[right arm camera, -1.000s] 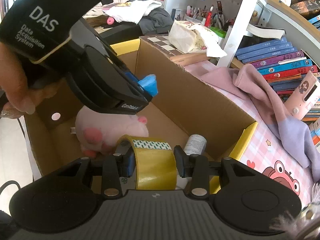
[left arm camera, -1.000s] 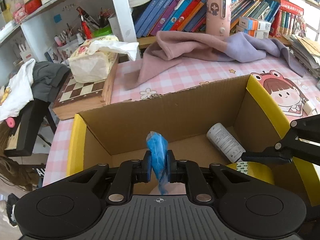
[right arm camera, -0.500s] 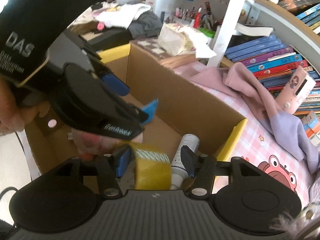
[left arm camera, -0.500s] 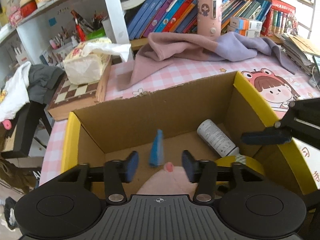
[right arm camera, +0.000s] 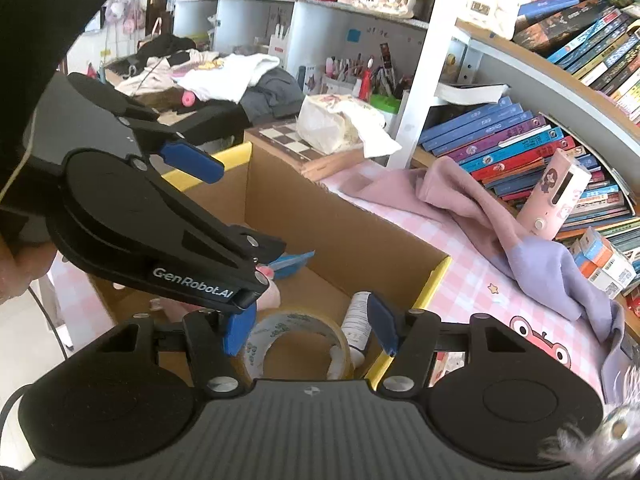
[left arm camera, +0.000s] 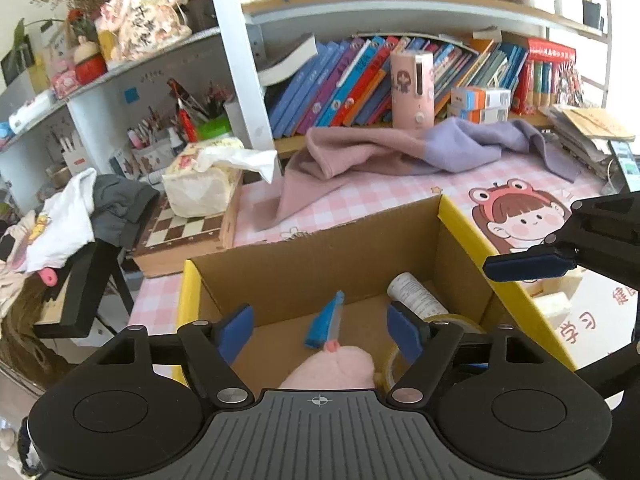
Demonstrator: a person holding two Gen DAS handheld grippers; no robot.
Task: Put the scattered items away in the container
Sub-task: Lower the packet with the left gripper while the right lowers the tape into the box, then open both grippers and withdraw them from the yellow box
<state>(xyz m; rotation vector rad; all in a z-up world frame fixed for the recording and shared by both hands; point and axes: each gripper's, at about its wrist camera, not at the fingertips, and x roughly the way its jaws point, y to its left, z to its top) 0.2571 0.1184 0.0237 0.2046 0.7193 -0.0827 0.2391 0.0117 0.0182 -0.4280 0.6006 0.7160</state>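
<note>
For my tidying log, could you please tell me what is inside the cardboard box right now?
Inside the cardboard box: a roll of yellow tape, a white bottle, a blue packet and a pink plush toy. The claws hide the near floor.

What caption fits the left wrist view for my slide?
Open left gripper above cardboard box holding blue packet, pink plush toy, white bottle and tape roll.

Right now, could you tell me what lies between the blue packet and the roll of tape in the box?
In the right wrist view, the pink plush toy lies between the blue packet and the tape roll.
</note>
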